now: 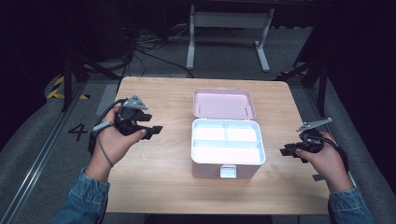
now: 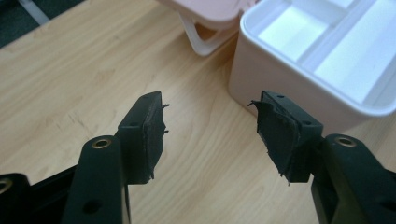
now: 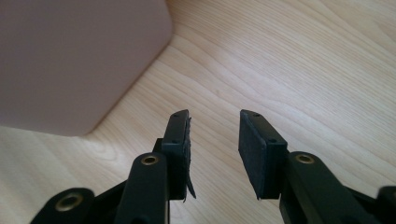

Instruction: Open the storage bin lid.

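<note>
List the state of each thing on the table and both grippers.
Pink box: open, upright.
Lid: swung back.
Tray: in the box, compartments empty.
Left gripper: open, holding nothing.
Right gripper: open, holding nothing.

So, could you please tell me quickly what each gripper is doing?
Left gripper: open, holding nothing.
Right gripper: open, holding nothing.

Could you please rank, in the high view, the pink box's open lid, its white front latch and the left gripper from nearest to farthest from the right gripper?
From the right gripper:
1. White front latch, on the box's near wall, toward the person.
2. Open lid, behind the box, farther up the table.
3. Left gripper, across the box on the table's left side.
</note>
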